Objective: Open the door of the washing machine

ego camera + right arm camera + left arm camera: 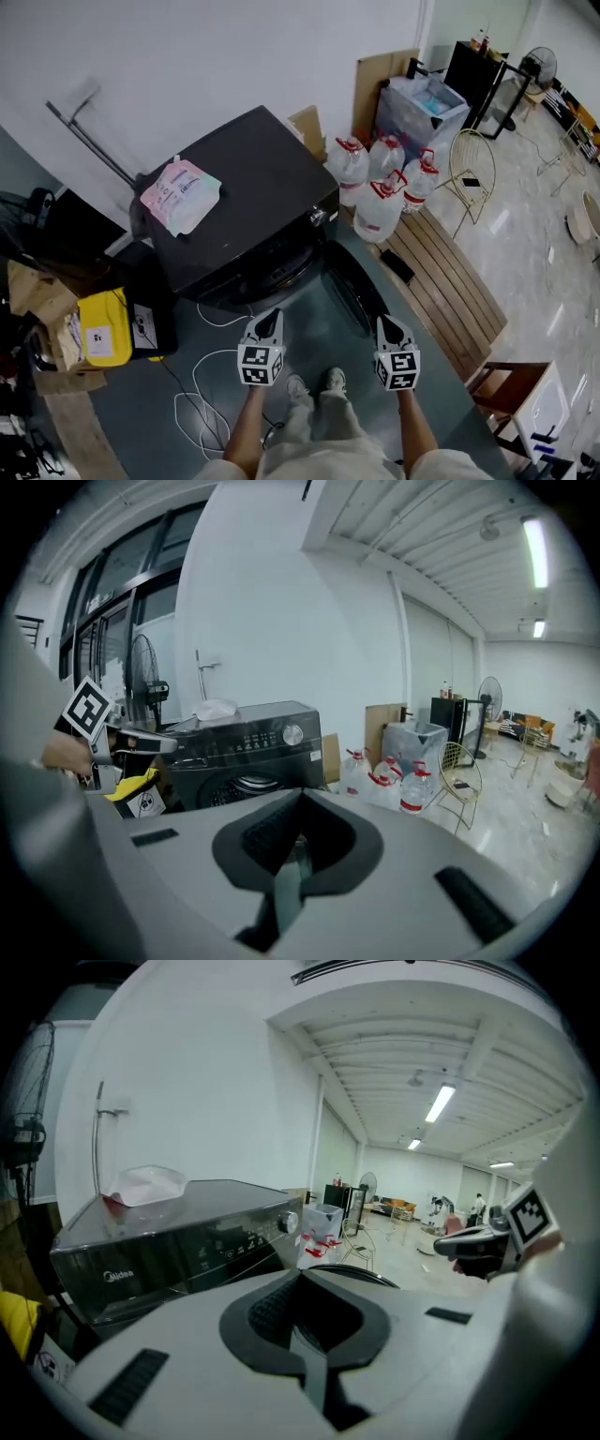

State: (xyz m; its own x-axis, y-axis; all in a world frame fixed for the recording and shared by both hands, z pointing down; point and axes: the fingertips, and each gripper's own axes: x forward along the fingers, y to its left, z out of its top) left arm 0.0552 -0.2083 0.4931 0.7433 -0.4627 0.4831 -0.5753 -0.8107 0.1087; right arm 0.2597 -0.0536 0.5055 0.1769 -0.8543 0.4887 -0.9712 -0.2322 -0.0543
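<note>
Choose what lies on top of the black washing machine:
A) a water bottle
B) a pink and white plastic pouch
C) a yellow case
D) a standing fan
B: in the head view, a pink and white pouch lies flat on the dark top of the washing machine.

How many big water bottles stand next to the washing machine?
4 bottles, clustered right of the washing machine: one beside it, one behind, one far right, one in front. More may hide behind them.
</note>
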